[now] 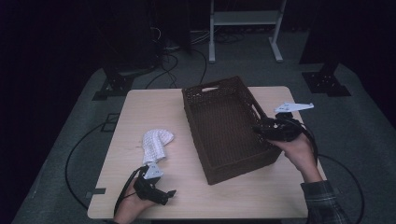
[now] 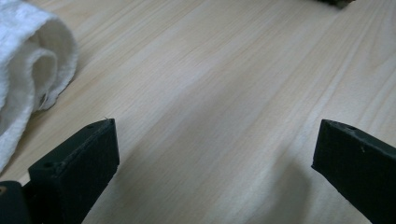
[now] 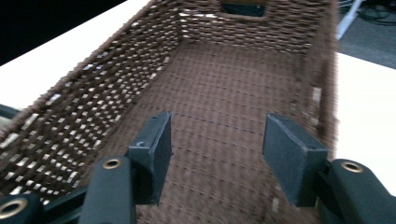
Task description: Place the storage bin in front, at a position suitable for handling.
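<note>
A white waffle-weave towel (image 1: 156, 142) lies crumpled on the wooden table (image 1: 140, 112), left of a brown wicker basket (image 1: 243, 168). My left gripper (image 1: 169, 193) is low over the table's front edge, just in front of the towel. Its jaws are wide open with only bare wood (image 2: 224, 70) between them, and the towel (image 2: 28, 70) lies past the left jaw. My right gripper (image 1: 259, 130) hovers over the basket's right rim, open and holding nothing. In the right gripper view my right gripper (image 3: 217, 154) looks down into the empty basket (image 3: 93, 107).
The basket has a handle cut-out in its far wall (image 1: 209, 88). Behind the table stand a white frame (image 1: 243, 18) and dark stands (image 1: 327, 79). Cables (image 1: 74, 154) run across the grey floor to the left.
</note>
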Demonstrator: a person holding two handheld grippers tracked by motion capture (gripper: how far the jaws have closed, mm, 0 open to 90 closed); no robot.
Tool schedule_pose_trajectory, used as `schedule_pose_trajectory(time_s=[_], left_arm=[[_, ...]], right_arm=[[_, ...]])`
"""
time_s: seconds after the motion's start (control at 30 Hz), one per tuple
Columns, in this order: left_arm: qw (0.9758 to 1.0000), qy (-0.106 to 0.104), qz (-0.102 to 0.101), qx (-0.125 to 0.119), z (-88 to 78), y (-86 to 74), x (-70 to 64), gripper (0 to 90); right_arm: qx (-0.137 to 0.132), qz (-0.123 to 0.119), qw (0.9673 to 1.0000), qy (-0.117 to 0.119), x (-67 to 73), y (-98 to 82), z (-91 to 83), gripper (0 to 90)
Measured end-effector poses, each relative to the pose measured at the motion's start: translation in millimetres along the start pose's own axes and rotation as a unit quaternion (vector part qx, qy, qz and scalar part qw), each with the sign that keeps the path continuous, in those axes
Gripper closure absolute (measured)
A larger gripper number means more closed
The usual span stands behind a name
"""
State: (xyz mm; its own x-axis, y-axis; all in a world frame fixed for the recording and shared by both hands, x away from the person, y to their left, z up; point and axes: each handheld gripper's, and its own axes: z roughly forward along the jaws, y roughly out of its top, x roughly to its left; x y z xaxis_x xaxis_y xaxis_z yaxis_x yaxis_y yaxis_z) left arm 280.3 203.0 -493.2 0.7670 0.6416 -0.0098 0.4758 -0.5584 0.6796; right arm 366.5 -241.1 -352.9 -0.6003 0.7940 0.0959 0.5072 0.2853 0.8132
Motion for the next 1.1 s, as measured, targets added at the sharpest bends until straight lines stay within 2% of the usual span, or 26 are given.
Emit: schedule_pose_trajectory(time_s=[0.13, 0.17, 0.2, 0.27, 0.33, 0.6, 0.63, 0.8, 0.93, 1.0, 1.1], left_arm=[[1.0000, 0.004, 0.008, 0.004, 2.0, -2.3, 0.5, 0.0], [1.0000, 0.004, 0.008, 0.004, 2.0, -2.3, 0.5, 0.0], [0.9999, 0.004, 0.012, 0.005, 1.7, -2.5, 0.7, 0.0], [0.9999, 0.005, 0.014, 0.002, 2.1, -3.2, 0.6, 0.0], [0.9996, 0.001, 0.019, -0.020, 3.0, -7.4, 2.6, 0.0], [0.9995, 0.000, 0.018, -0.024, 2.9, -8.5, 3.2, 0.0], [0.9995, 0.000, 0.019, -0.024, 2.9, -8.5, 3.2, 0.0], [0.9995, 0.000, 0.019, -0.024, 2.9, -8.5, 3.2, 0.0], [0.9995, 0.000, 0.016, -0.026, 3.1, -8.6, 3.0, 0.0], [0.9995, 0.000, 0.016, -0.026, 3.1, -8.5, 3.0, 0.0], [0.9995, -0.001, 0.016, -0.026, 3.1, -8.6, 3.1, 0.0]], right_arm=[[0.014, -0.013, 0.9997, 0.015, 17.2, 9.0, 13.2, 38.4], [0.014, -0.013, 0.9997, 0.015, 17.2, 9.0, 13.2, 38.4], [0.020, -0.019, 0.9994, 0.023, 25.7, 13.4, 20.6, 38.2], [0.022, -0.021, 0.9992, 0.025, 28.4, 14.8, 23.0, 38.2], [0.027, -0.025, 0.9987, 0.036, 38.1, 19.9, 31.6, 38.2], [0.034, -0.039, 0.9969, 0.058, 60.0, 31.8, 51.1, 38.6], [0.038, -0.044, 0.9963, 0.063, 66.5, 35.5, 58.7, 38.7], [0.043, -0.048, 0.9952, 0.074, 76.9, 41.2, 71.7, 39.0], [0.053, -0.052, 0.9935, 0.086, 89.4, 45.4, 89.7, 39.0], [0.054, -0.054, 0.9932, 0.088, 90.9, 45.8, 92.1, 39.0], [0.062, -0.062, 0.9916, 0.095, 101.4, 47.7, 104.3, 39.2]])
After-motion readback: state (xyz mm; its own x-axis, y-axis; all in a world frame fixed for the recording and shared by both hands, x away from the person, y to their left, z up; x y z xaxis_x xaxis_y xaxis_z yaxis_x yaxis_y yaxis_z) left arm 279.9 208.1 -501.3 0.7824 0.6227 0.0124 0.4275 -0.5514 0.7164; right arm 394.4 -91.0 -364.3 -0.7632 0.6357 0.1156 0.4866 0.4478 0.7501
